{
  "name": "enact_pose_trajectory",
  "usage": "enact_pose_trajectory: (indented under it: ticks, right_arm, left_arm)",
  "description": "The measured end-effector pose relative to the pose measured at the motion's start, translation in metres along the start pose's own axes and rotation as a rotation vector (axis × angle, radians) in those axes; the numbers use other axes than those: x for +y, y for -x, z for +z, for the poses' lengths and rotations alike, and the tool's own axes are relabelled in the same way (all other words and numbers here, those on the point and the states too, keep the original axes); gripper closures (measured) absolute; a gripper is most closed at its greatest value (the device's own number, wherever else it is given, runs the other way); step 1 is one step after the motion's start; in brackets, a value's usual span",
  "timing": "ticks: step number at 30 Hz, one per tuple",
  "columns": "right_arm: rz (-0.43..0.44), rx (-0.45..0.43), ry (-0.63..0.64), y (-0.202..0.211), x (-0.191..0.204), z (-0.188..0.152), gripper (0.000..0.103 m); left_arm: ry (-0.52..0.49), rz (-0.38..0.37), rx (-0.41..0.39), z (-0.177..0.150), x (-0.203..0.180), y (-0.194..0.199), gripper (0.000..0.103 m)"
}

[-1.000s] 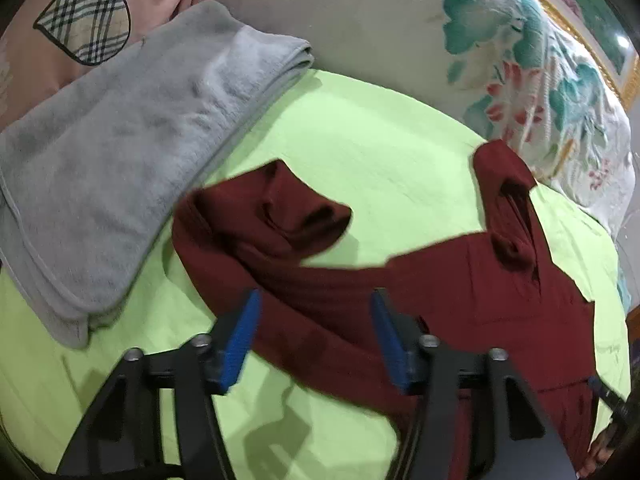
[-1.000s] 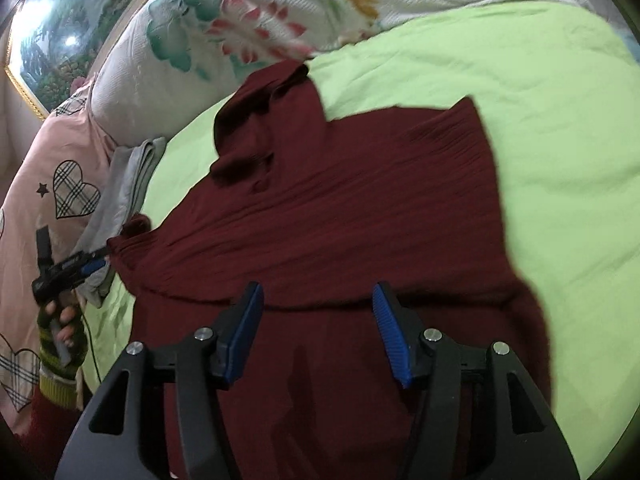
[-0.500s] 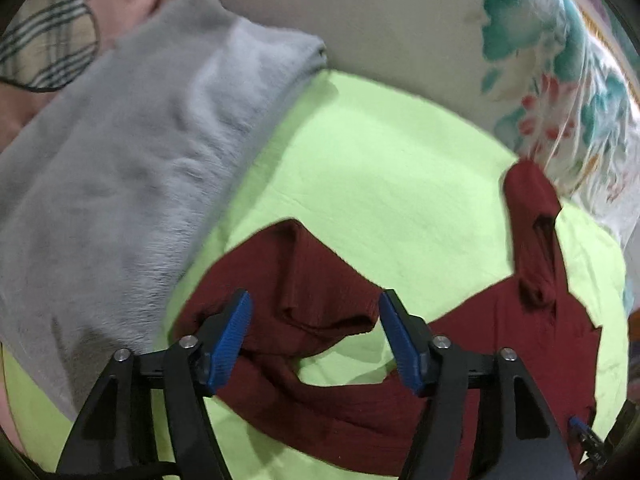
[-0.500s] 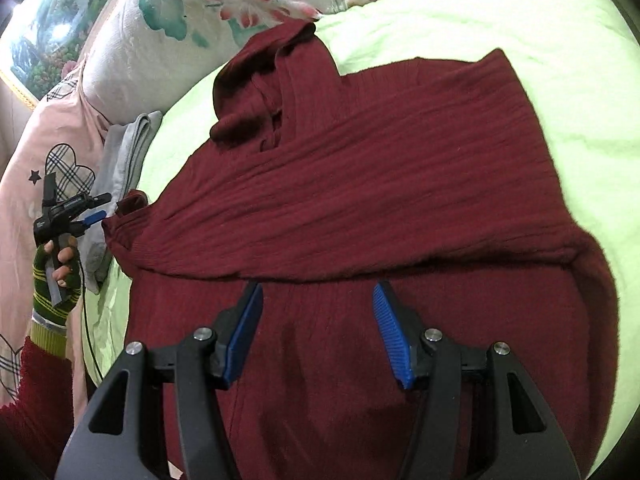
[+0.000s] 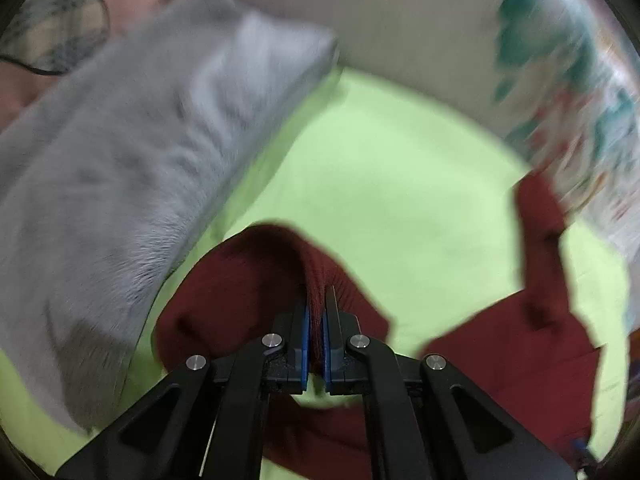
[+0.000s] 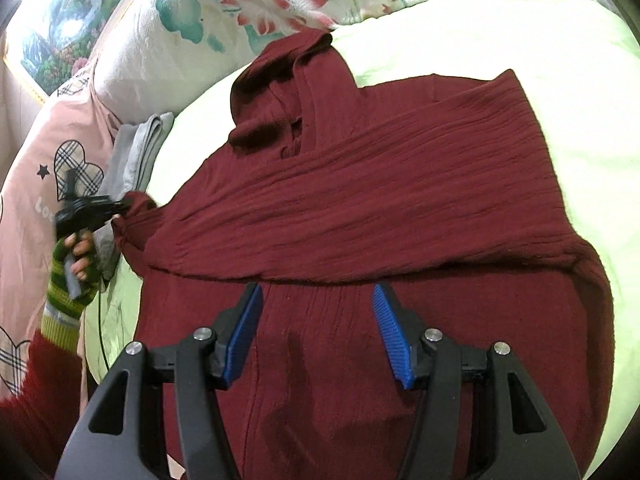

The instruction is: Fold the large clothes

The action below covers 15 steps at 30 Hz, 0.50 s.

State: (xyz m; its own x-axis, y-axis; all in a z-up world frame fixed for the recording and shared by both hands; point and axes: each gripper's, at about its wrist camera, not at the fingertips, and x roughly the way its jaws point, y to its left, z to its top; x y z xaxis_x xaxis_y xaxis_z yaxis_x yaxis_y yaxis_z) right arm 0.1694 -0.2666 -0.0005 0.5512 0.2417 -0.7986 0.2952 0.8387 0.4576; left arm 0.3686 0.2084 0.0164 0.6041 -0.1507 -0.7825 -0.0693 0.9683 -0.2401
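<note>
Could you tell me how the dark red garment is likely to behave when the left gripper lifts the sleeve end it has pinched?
The dark red garment will probably hang limp: it already bunches between the left gripper's pads. Its ribbed knit may stretch and drag the body along the green sheet. The right gripper is open above it, so nothing anchors it.

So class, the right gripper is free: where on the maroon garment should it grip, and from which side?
Probably the far side edge of the maroon garment, approached from the bare green sheet side. It mirrors the cuff the left gripper already pinches. The right gripper stands open above the body.
</note>
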Motion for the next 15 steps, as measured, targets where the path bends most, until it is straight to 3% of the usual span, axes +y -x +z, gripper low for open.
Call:
enact_pose_trajectory:
  ticks: [3,7,12,15]
  right_arm:
    - [0.011,-0.017,-0.013,0.003,-0.001,-0.001,0.045]
    - [0.034,-0.038,-0.03,0.011,-0.002,-0.006,0.045]
    - [0.021,-0.084,-0.061,0.036,-0.017,-0.01,0.045]
    - [-0.001,-0.115,-0.101,0.052,-0.035,-0.012,0.045]
  left_arm:
    - [0.026,-0.097,-0.127,-0.012,-0.018,0.052,0.1]
    - [0.026,-0.246,-0.247,-0.03,-0.077,0.098,0.1]
    - [-0.037,-0.353,-0.289,-0.063,-0.173,0.108,0.1]
    - [-0.082,-0.451,-0.208,-0.094,-0.233,0.089,0.1]
